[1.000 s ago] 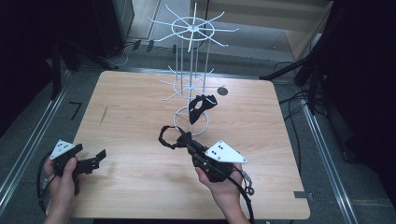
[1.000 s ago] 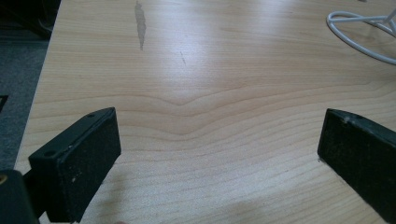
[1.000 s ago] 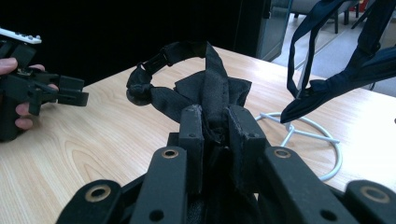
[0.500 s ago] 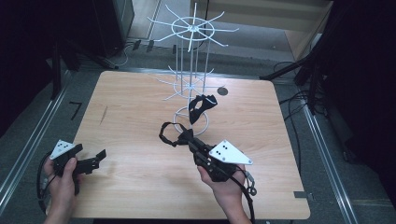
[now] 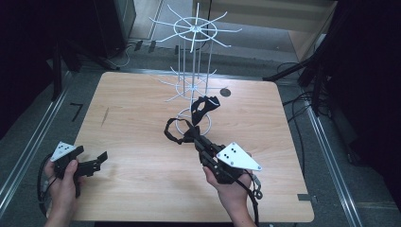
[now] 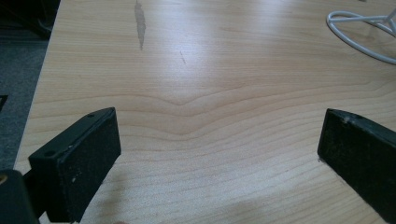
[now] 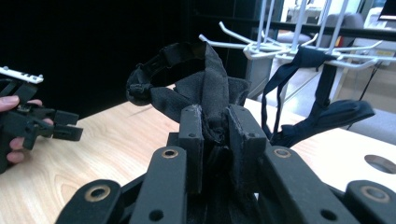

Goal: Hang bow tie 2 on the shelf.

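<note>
Strap pinched in right hand-held gripper, left one idle.
Left hand-held gripper (image 5: 97, 162) sits low over the desk (image 5: 142, 118) near its left edge, jaws spread wide, nothing between them. Right hand-held gripper (image 5: 191, 135) has jaws pressed together on a black strap (image 5: 172, 132), held above the desk just in front of the white wire rack (image 5: 194, 85). Second black strap (image 5: 204, 106) hangs on the rack's lower hooks.
</note>
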### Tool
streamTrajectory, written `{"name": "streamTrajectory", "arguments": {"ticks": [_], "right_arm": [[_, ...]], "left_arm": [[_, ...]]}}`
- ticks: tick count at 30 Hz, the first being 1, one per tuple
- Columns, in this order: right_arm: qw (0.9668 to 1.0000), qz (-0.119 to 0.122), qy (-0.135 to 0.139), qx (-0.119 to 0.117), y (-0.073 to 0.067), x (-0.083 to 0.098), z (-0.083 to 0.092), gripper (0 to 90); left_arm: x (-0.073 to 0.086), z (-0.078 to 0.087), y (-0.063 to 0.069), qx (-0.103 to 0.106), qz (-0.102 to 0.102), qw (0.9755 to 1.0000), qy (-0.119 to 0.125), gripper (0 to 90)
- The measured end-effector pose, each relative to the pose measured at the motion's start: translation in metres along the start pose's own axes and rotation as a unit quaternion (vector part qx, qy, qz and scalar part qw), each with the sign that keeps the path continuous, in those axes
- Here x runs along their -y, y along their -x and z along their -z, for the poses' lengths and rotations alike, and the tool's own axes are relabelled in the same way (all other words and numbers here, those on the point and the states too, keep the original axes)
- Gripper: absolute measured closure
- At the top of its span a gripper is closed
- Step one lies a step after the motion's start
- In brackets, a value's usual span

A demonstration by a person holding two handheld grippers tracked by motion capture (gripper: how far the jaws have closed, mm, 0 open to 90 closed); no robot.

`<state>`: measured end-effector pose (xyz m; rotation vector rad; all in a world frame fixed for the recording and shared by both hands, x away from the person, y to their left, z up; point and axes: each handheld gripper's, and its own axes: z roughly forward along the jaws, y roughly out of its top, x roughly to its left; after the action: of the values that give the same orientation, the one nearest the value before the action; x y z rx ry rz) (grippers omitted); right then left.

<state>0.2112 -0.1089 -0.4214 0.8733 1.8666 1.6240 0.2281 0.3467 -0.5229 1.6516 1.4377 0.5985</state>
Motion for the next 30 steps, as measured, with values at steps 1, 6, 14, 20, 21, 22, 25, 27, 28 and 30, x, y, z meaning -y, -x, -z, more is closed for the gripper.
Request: {"name": "streamTrajectory", "arguments": {"ticks": [1, 6, 14, 20, 21, 22, 25, 27, 28, 30], "right_arm": [[1.0, 0.0, 0.002, 0.0, 0.0, 0.0, 0.0, 77.5], [0.9999, 0.004, 0.012, 0.005, 0.001, -0.002, 0.002, 77.5], [0.9993, 0.013, 0.032, 0.016, 0.003, -0.004, 0.004, 77.5], [0.9988, 0.013, 0.041, 0.025, 0.006, -0.006, 0.004, 77.4], [0.9987, 0.012, 0.042, 0.026, 0.007, -0.006, 0.003, 77.4], [0.9987, 0.011, 0.043, 0.027, 0.007, -0.007, 0.003, 77.4], [0.9985, 0.01, 0.044, 0.03, 0.01, -0.008, 0.001, 77.4], [0.9984, 0.009, 0.045, 0.033, 0.012, -0.009, 0.0, 77.4], [0.9984, 0.008, 0.044, 0.034, 0.012, -0.009, 0.0, 77.4], [0.9983, 0.01, 0.043, 0.038, 0.014, -0.01, -0.002, 77.4]], "left_arm": [[0.0, 0.0, 0.0, 0.0, 0.0, 1.0, 0.0, 0.0], [0.0, 0.0, 0.0, 0.0, 0.0, 1.0, 0.0, 0.0], [0.0, 0.0, 0.0, 0.0, 0.0, 1.0, 0.0, 0.0], [0.0, 0.0, 0.0, 0.0, 0.0, 1.0, 0.0, 0.0], [0.0, 0.0, 0.0, 0.0, 0.0, 1.0, 0.0, 0.0], [0.0, 0.0, 0.0, 0.0, 0.0, 1.0, 0.0, 0.0], [0.0, 0.0, 0.0, -0.001, 0.0, 1.0, 0.0, 0.0], [0.0, 0.0, 0.0, 0.0, 0.0, 1.0, 0.0, 0.0], [0.0, 0.0, 0.0, 0.0, 0.0, 1.0, 0.0, 0.0], [0.0, 0.0, 0.0, 0.0, -0.001, 1.0, 0.0, 0.0]]}}
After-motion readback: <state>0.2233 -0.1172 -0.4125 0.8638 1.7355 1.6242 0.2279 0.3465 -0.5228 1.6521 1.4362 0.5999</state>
